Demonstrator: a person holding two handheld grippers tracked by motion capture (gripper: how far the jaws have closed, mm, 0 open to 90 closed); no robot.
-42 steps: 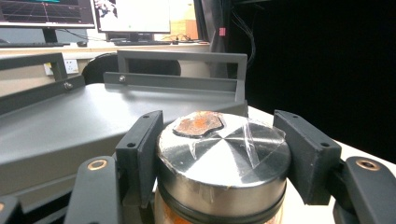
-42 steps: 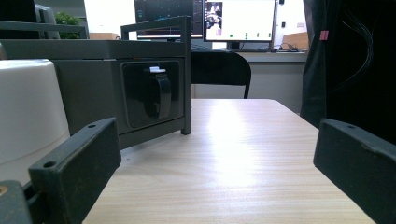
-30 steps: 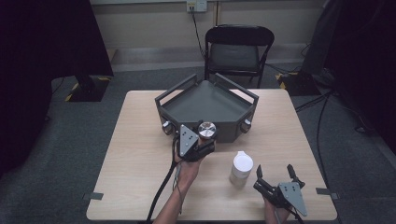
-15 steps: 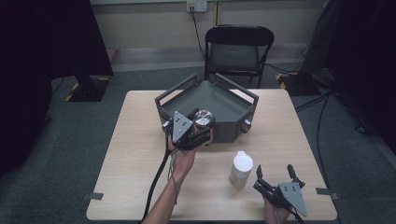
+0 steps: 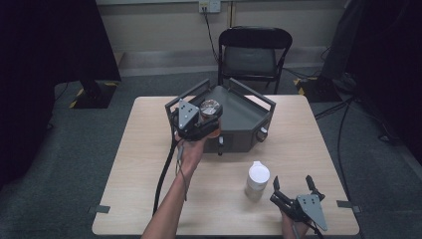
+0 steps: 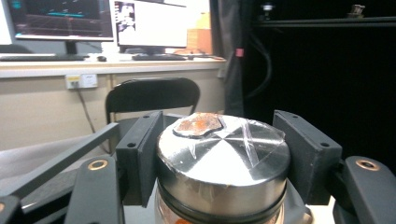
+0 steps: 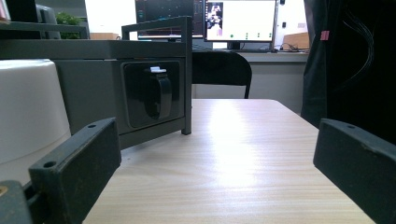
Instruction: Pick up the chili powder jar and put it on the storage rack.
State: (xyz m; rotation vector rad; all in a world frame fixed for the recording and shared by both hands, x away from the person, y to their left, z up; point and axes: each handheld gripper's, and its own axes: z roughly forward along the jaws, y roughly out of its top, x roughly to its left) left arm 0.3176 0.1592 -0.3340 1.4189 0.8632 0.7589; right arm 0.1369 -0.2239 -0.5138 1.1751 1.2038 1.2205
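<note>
Flanking the held jar [image 5: 211, 110]: grey tray [image 5: 249, 112] (white bottle [image 5: 258, 180] apart)

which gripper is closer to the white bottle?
Right. The right gripper rests on the table just beside the white bottle, open. The left gripper is farther off, holding a silver-lidded jar over the grey device.

We can read no text, label, brand or number anywhere. The monitors [image 6: 100, 21] behind the bench show content too small and blurred for us to make out, and the jar's silver lid [image 6: 223, 158] bears no lettering.
</note>
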